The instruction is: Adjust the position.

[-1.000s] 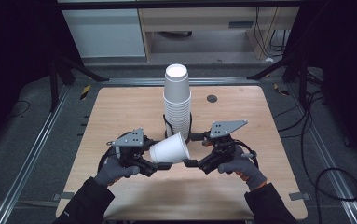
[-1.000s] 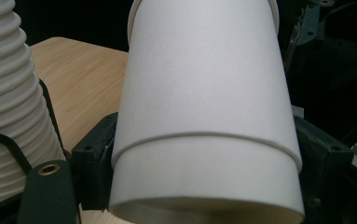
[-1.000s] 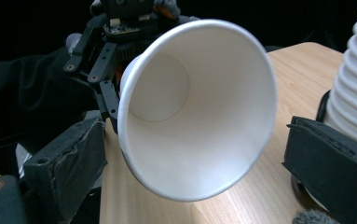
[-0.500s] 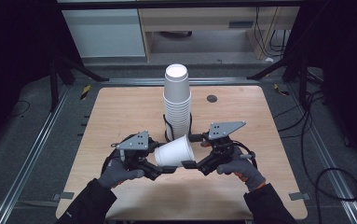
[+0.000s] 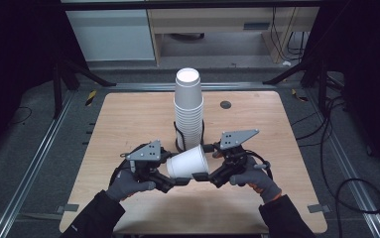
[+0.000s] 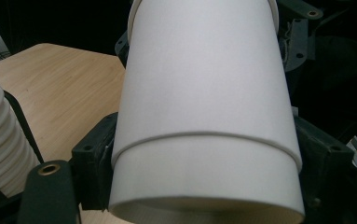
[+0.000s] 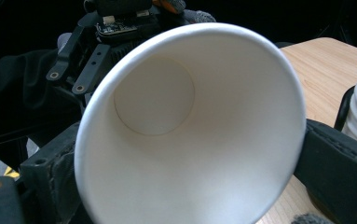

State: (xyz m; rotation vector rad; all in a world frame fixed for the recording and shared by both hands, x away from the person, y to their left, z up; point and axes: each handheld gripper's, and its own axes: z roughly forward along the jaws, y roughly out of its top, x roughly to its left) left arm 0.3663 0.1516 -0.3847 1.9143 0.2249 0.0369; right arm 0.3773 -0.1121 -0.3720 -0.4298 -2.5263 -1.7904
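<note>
A white paper cup (image 5: 187, 161) lies on its side just above the wooden table (image 5: 128, 119), held between both grippers. My left gripper (image 5: 176, 174) comes in from the left, shut on the cup's narrow base end; in the left gripper view its black jaws flank the cup wall (image 6: 204, 93). From the right, my right gripper (image 5: 206, 169) is shut on the mouth end. The right gripper view looks straight into the open cup (image 7: 157, 98), down to its round bottom, with a jaw at each side of the rim.
A tall stack of upturned white cups (image 5: 188, 106) stands in a black holder (image 5: 179, 144) just behind the grippers, mid-table. A small dark round hole (image 5: 225, 104) sits at the back right. Metal rails and cables border the table.
The left gripper and the cup have shifted slightly to the right, toward the right gripper. The right hand has kept still.
</note>
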